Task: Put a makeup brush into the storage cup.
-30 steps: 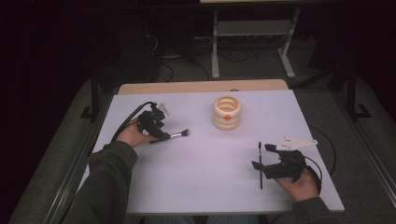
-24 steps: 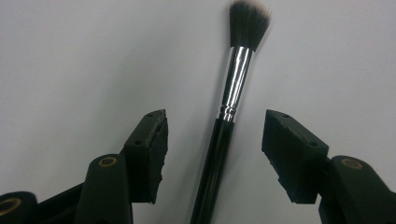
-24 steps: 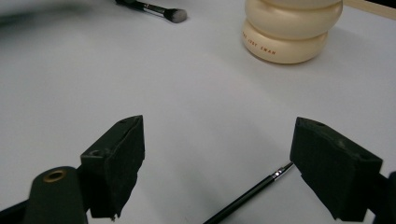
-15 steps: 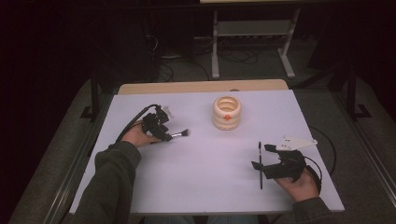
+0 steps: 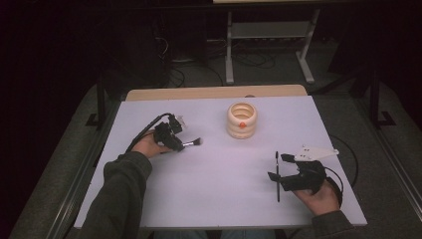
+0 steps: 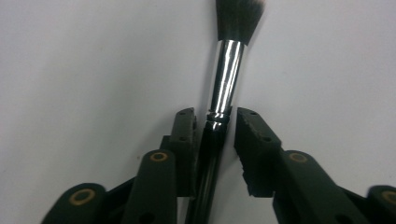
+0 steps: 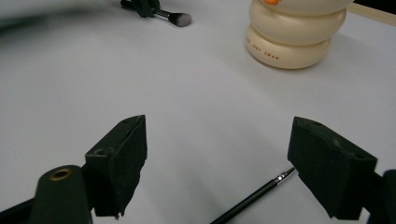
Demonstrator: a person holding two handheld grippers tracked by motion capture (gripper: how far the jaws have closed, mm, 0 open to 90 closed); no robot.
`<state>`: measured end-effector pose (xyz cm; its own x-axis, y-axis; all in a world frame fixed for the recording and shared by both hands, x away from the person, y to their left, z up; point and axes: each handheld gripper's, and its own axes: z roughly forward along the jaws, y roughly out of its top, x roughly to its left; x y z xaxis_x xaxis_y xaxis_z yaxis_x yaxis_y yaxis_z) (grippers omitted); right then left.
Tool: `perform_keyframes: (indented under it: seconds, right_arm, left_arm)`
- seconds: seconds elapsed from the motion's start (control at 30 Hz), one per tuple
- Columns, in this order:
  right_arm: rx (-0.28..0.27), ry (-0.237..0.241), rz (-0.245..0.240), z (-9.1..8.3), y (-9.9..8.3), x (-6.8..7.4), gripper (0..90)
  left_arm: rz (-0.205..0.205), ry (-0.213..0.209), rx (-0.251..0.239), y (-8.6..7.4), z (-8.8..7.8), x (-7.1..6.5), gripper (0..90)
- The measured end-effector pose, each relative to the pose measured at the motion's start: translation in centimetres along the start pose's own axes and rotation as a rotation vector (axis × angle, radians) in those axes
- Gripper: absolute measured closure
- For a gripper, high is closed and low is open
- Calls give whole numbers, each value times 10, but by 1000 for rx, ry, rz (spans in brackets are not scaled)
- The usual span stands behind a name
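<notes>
My left gripper (image 6: 215,122) has just been closing around the makeup brush (image 6: 223,81) lying on the table (image 5: 214,194), one side not touching yet, so it could roll away, while my right gripper (image 7: 217,170) waits wide open.

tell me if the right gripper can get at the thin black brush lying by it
Probably yes. The right gripper is open, and the thin black brush lies on bare white table just by its fingers, nothing between.
</notes>
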<state>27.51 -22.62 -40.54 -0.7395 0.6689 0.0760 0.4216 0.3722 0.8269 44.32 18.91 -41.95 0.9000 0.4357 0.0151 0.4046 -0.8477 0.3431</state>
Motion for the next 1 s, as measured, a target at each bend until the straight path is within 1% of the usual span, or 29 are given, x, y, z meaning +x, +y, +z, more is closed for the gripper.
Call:
perform_keyframes:
  seconds: [0.13, 0.27, 0.3, 0.47, 0.57, 0.63, 0.67, 0.77, 0.8, 0.83, 0.87, 0.9, 0.97, 1.0]
  right_arm:
    - [3, 5, -7, 1, 0, 0, 188]
    - [10, 6, -3, 2, 0, 1, 189]
    - [13, 7, -7, 2, 0, 1, 189]
    - [20, 11, -4, 4, 0, 2, 191]
    - [23, 20, 2, 4, 0, 1, 197]
    - [21, 27, 8, 4, 0, 1, 200]
    - [21, 27, 8, 4, 0, 1, 200]
    - [27, 32, 8, 5, 0, 3, 201]
    - [27, 32, 8, 5, 0, 3, 201]
    - [28, 35, 2, 5, 0, 3, 201]
    - [30, 35, 5, 6, 1, 5, 201]
    - [29, 36, -1, 6, 1, 5, 201]
    - [30, 38, -7, 7, 2, 6, 201]
    - [35, 41, -3, 8, 2, 8, 201]
  left_arm:
    - [-8, -1, 17, 2, 0, -2, 776]
    - [-21, 4, 27, 3, 0, -3, 784]
    - [-18, 4, 33, 3, 0, -3, 785]
    - [-32, 6, 39, 4, -1, -3, 787]
    - [-34, -8, 51, 2, -3, -4, 787]
    - [-48, -15, 43, 0, -6, -4, 787]
    - [-48, -15, 43, 0, -6, -4, 787]
    - [-48, -23, 6, -1, -16, -8, 787]
    - [-48, -23, 6, -1, -16, -8, 788]
    - [-50, -23, -9, -1, -19, -10, 788]
    - [-49, -26, -18, -1, -21, -12, 788]
    - [-38, -28, -21, 0, -23, -13, 788]
    - [-30, -30, -27, 1, -26, -16, 789]
    - [-25, -30, -36, 1, -28, -17, 789]
